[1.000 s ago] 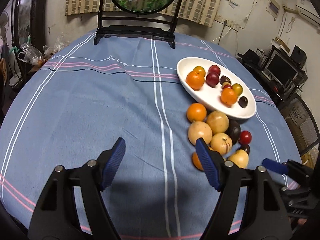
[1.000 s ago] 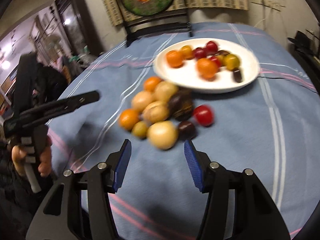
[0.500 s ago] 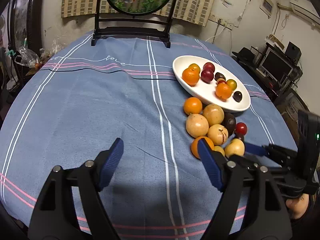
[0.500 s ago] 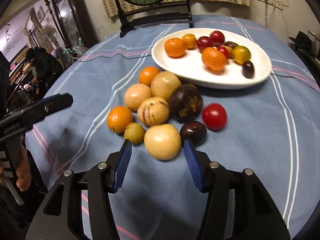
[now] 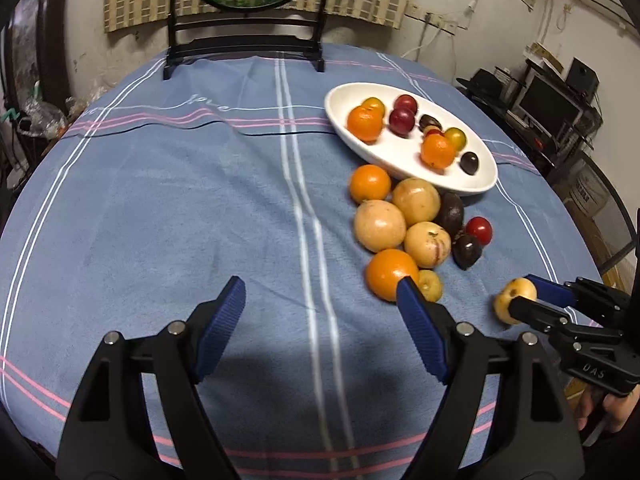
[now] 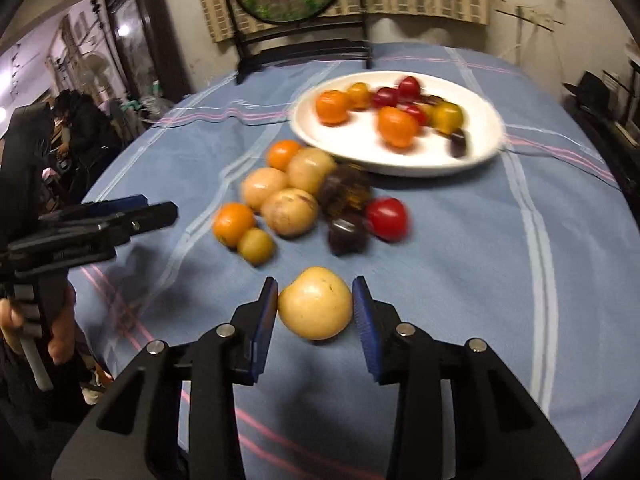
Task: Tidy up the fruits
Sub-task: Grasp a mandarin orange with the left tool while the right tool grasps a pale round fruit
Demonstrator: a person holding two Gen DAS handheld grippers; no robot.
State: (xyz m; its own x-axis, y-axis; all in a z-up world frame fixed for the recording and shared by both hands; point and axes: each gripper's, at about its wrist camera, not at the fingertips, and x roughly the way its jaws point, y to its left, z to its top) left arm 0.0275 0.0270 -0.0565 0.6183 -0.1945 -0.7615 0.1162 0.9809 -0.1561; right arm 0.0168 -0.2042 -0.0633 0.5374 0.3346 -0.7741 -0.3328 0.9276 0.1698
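My right gripper [image 6: 315, 306] is shut on a pale yellow fruit [image 6: 315, 303] and holds it just above the blue cloth, near the front of a pile of loose fruit [image 6: 288, 200]. It also shows in the left wrist view [image 5: 514, 299]. The pile [image 5: 404, 224] holds oranges, yellow fruits, dark plums and a red tomato. A white oval plate [image 5: 476, 182] behind the pile carries several small fruits. My left gripper [image 5: 320, 312] is open and empty, left of the pile.
A round table with a blue striped cloth [image 5: 160, 200]. A black stand with a round fish picture [image 5: 244, 52] is at the far edge. Shelves with electronics [image 5: 560, 108] stand to the right.
My right gripper closed on the pale yellow fruit and pulled it back from the pile toward me. The left gripper stayed open and shifted slightly.
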